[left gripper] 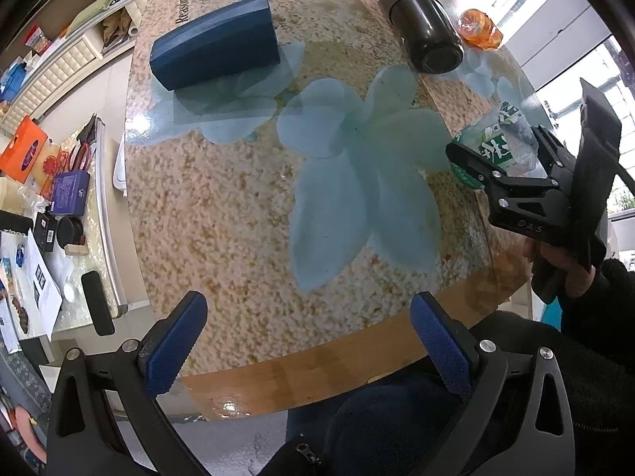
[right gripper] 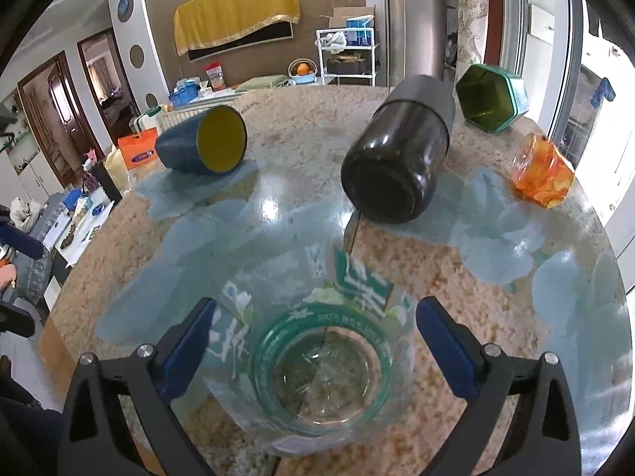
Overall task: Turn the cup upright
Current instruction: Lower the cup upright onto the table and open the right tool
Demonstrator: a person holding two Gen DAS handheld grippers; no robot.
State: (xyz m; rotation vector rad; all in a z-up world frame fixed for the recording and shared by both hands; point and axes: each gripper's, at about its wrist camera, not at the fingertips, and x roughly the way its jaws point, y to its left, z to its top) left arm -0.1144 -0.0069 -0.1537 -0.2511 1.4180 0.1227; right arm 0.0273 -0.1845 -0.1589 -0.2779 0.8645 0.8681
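Flowery tabletop (left gripper: 222, 206) fills my view, with cups lying on their sides. Biggest is the dark bottle (right gripper: 397, 158), then the blue cup (right gripper: 202, 144). My clear cup (right gripper: 317, 353) lies just before me, bottom toward me. I keep my right claw (right gripper: 317, 349) wide around it, not squeezing yet, ready to grab and tip it up. My left claw (left gripper: 309, 341) waits wide and empty, out of the way.

Brown wall (right gripper: 325, 4) with yellow drape (right gripper: 234, 8), dark wooden doors (right gripper: 51, 99), bright windows (right gripper: 555, 12)
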